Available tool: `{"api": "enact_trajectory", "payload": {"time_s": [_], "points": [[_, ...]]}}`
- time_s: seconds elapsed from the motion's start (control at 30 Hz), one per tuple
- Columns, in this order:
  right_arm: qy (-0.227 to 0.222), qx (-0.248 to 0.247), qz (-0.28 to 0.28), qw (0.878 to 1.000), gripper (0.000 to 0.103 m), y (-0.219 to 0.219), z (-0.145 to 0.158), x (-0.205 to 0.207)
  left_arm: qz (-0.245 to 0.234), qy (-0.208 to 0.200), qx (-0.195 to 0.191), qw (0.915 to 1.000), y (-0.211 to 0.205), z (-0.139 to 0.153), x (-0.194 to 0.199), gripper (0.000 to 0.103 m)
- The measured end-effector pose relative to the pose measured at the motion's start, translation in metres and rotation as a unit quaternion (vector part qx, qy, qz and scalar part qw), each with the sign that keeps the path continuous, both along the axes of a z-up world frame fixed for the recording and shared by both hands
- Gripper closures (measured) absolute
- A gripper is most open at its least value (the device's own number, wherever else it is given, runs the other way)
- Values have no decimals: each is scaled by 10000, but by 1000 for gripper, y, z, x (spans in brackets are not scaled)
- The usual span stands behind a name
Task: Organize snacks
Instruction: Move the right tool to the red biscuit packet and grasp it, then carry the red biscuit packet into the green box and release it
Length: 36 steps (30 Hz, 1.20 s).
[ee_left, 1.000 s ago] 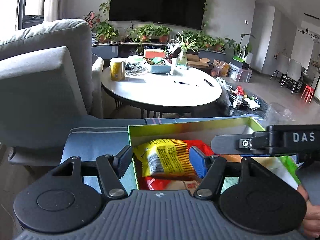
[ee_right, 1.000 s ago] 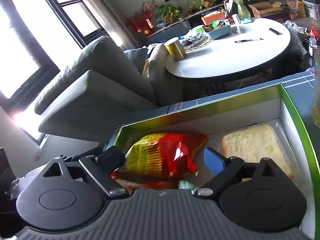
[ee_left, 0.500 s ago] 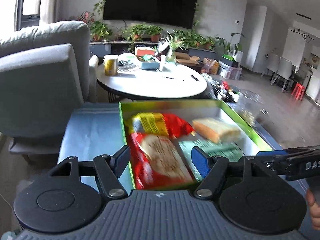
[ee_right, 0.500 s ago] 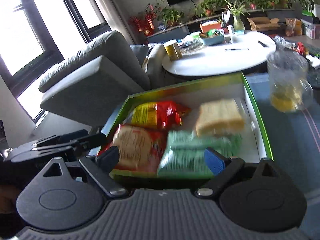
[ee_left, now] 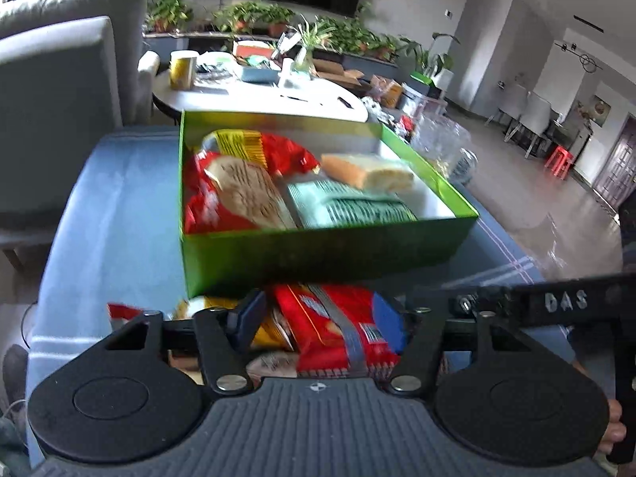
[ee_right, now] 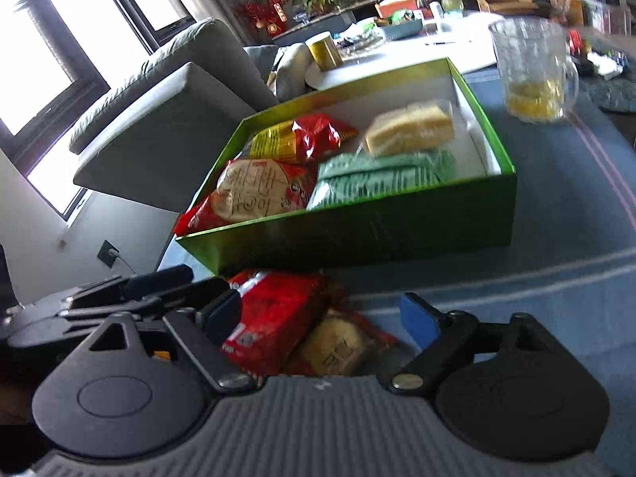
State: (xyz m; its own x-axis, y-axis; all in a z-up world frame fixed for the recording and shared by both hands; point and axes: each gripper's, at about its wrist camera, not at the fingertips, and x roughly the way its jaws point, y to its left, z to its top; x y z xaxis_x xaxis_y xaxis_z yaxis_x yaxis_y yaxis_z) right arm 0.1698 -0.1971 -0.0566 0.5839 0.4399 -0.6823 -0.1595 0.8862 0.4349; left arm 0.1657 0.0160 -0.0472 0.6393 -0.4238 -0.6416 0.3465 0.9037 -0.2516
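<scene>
Blue cloth (ee_left: 119, 198) | green box (ee_left: 318, 246): 4 snacks, blurred | both tongs agape

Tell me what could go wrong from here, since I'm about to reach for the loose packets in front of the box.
1. The left gripper and right gripper, both open, hover over the same red packet; they might collide.
2. Loose snacks overlap, so closing could catch the round cracker pack too.
3. The glass mug stands near the green box; a nudged box might knock it.
</scene>
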Motion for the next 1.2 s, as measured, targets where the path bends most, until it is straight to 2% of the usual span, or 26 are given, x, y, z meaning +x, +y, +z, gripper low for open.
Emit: {"api": "enact_trajectory", "payload": {"time_s": [0.07, 0.13, 0.23, 0.43, 0.8, 0.87, 1.2], "points": [[94, 110, -67, 9999, 36, -3, -4, 0, -99, 88, -76, 9999, -1, -5, -3, 57], [184, 239, -77, 9995, 41, -5, -7, 1, -208, 131, -121, 9996, -4, -9, -7, 59], [248, 302, -8, 9992, 42, -2, -10, 0, -331, 98, -97, 9994, -8, -13, -16, 59], [251, 242, 92, 9993, 42, 4, -12, -4, -381, 170, -300, 9987, -8, -20, -29, 59], [176, 238, 338, 9990, 44, 15, -12, -10, -408, 141, -266, 9987, -16, -20, -36, 59], [155, 196, 307, 9992, 49, 15, -11, -12, -442, 63, -269, 9986, -17, -18, -39, 60], [-218, 300, 196, 9991, 49, 7, 17, -18, -515, -329, -355, 9975, -22, 9, -42, 59]]}}
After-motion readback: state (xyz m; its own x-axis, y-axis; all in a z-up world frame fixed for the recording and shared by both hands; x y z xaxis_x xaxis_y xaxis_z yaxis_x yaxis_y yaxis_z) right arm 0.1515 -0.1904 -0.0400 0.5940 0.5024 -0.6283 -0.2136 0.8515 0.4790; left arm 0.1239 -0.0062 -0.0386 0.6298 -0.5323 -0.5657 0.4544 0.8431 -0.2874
